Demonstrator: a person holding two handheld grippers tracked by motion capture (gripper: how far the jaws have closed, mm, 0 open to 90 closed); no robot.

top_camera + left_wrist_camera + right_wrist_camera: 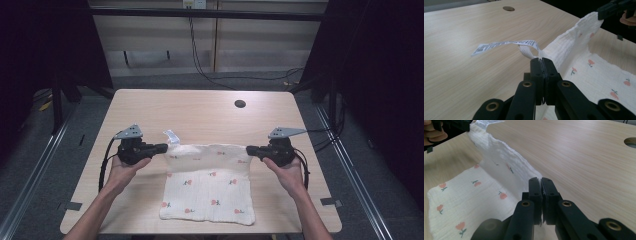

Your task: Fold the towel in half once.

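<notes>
On the near half of the table (150,105) lies a white cloth (210,187) printed with small red flowers, and I have both of its far corners in hand. My left gripper (162,147) has its jaws closed tight on the far left corner, right beside the sewn-in care tag (504,45); my right gripper (250,149) has its jaws pinched on the far right corner. From the gripper views I see the far edge lifted off the table and hanging between the two grips, while the near part of the cloth lies flat, its near edge close to the table's near edge.

I judge this to be the start of a fold: the grasp on both corners is done and the far edge is raised, but it has not yet been carried over the near half. What is left is to bring that edge toward me, lay it on the near edge, and let go.

As for writing, the tag carries lines of small dark print, too fine and blurred for me to read. I find no brand anywhere else on the cloth or the table
</notes>
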